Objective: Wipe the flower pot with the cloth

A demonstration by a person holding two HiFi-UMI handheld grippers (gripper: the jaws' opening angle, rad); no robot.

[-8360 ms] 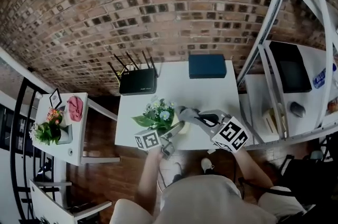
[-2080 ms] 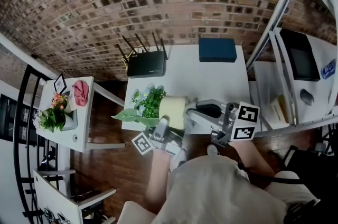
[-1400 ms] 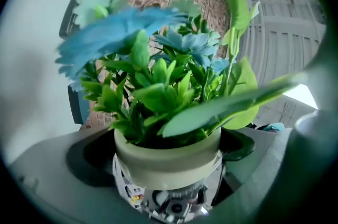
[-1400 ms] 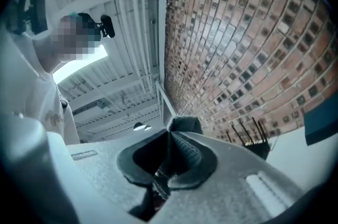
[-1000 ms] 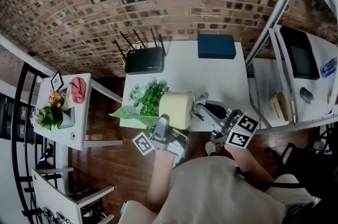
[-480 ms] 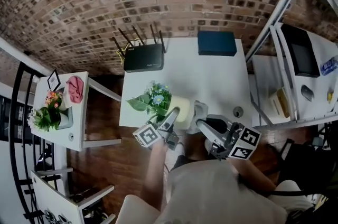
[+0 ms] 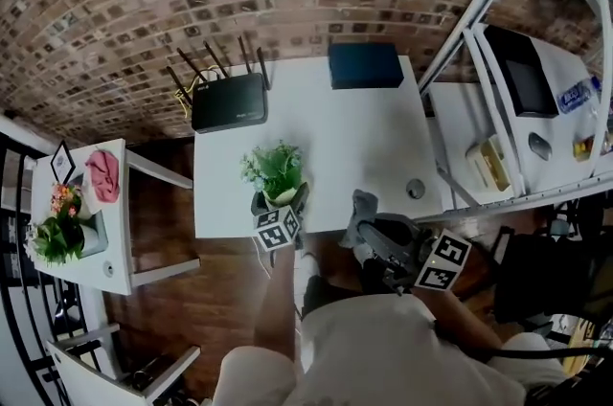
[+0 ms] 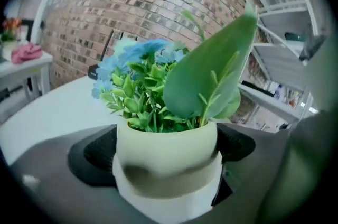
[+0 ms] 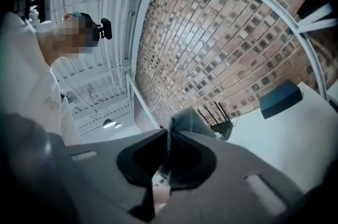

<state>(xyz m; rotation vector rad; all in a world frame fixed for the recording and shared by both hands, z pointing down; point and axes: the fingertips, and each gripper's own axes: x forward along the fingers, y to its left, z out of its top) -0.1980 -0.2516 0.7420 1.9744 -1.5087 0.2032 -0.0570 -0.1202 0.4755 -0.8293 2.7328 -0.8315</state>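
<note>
- Two grippers, both loaded. My left gripper (image 8: 166, 150) has its jaws spread around the pale green flower pot (image 8: 166, 136), one pad against each side. My right gripper (image 9: 168, 157) is pinched together on a fold of the grey cloth (image 9: 186, 118).
- In the head view the pot stands upright at lower centre-left, at the near edge of the white table (image 7: 364, 136), with leaves and small blue flowers above its rim.
- The cloth shows at lower centre-right of that view, by the same table edge and apart from the pot. Nothing is being wiped at this instant.
- I judge that both things are held ready but the cloth must be brought across to the pot wall. How much of the pot is already clean, I cannot say.
- A darker band crosses the pot's front in the left gripper view; shadow or groove, I cannot tell.
- The pot's base and far side are hidden, so I cannot tell whether it rests on the table or hangs in my grip.
- Most of the cloth is hidden behind the right jaws.
</note>
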